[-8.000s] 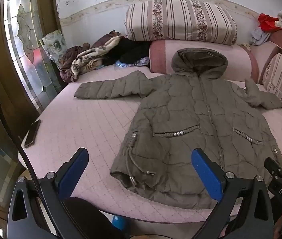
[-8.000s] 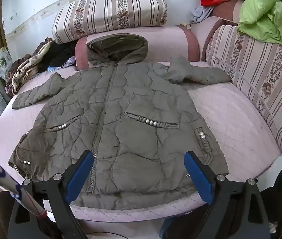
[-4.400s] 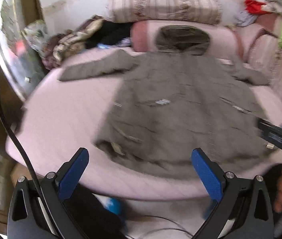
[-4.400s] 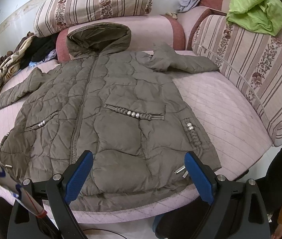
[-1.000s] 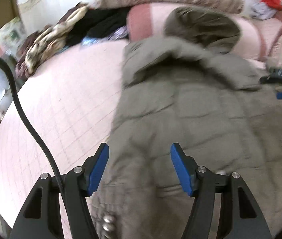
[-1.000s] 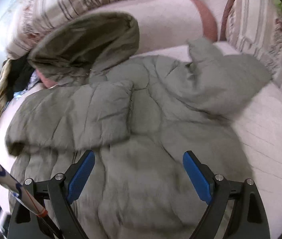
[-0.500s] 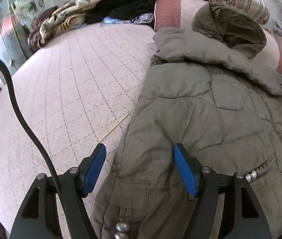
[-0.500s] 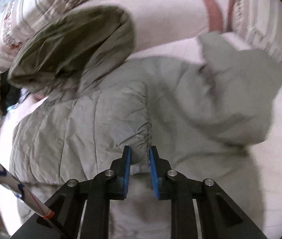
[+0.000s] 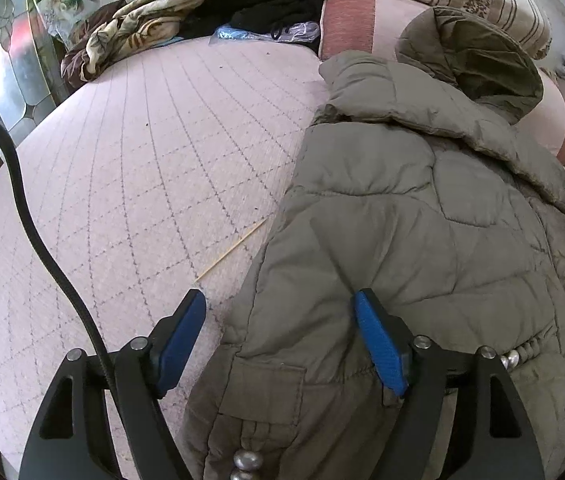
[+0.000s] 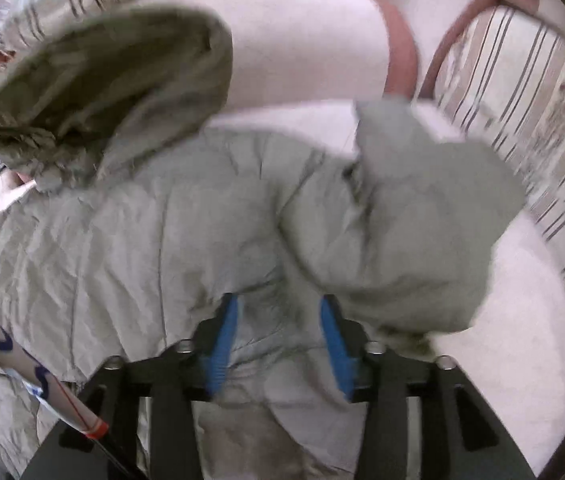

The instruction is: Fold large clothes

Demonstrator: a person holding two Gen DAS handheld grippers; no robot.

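Olive puffy coat (image 9: 422, 220) lies on the pink bed (image 9: 122, 200) under both grippers. Left gripper (image 9: 280, 316) has just been opening, spread over its edge. Right gripper (image 10: 278, 320) has just been opening, pads apart over the sleeve (image 10: 82, 248).

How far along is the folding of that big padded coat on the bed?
Early on. One sleeve already lies folded across the coat's chest. The left claw stands open astride the coat's side edge, its jaws just widening, gripping nothing. The right claw has just been opening over the chest fabric. The other sleeve sticks out, the hood rests on the cushion and the body remains unfolded.
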